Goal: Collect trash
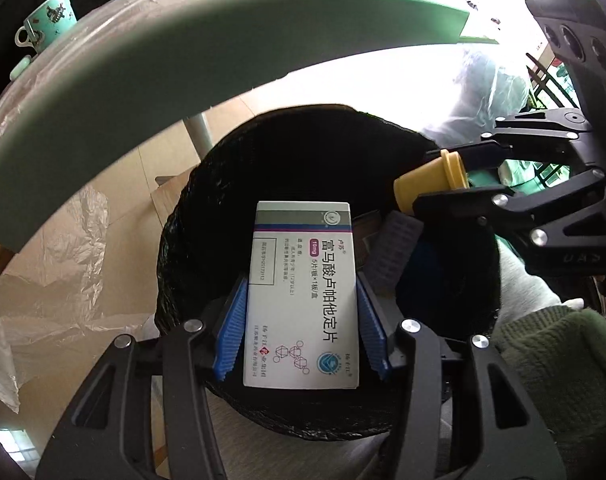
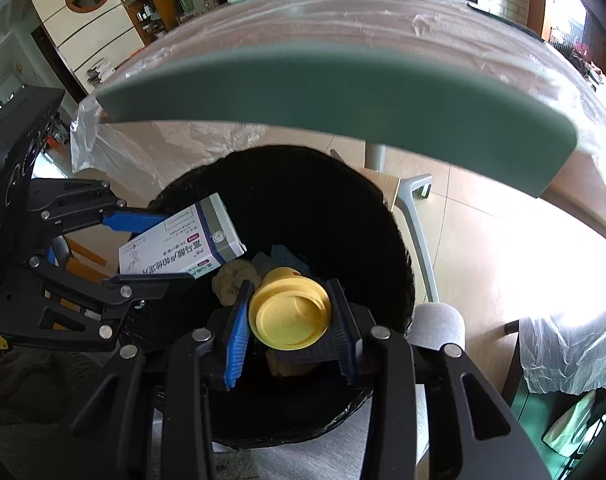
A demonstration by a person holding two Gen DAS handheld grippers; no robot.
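Black-lined bin (image 1: 231, 208) sat directly beneath both claws, mouth gaping under the edge of the green table (image 1: 183, 60), with scraps already lying at the bottom.

Left claw (image 1: 301, 316): hung over the near side of the bin's rim, blue pads (image 1: 233, 332) pressed against the two long edges of a white medicine box (image 1: 303, 300). Box's long axis ran straight forward along the fingers, far end jutting out over the dark opening. Jaws spread only as wide as the box itself, pinching it from both sides.

Right claw (image 2: 289, 330): held just beside the left one, over the same opening, closed on a yellow plastic cap (image 2: 290, 314). Seen from the left wrist view, the cap (image 1: 431, 184) lay sideways between the fingers, narrow end pointing toward the middle of the bin. Fingers clamped on the cap's wider flange, gap no bigger than the cap.

Neither piece touched the liner or the litter below; both hung free in the air above the opening. Judged from that, nothing more than a letting-go was called for, each piece lying straight above its drop. Both claws about equally placed over the bin.
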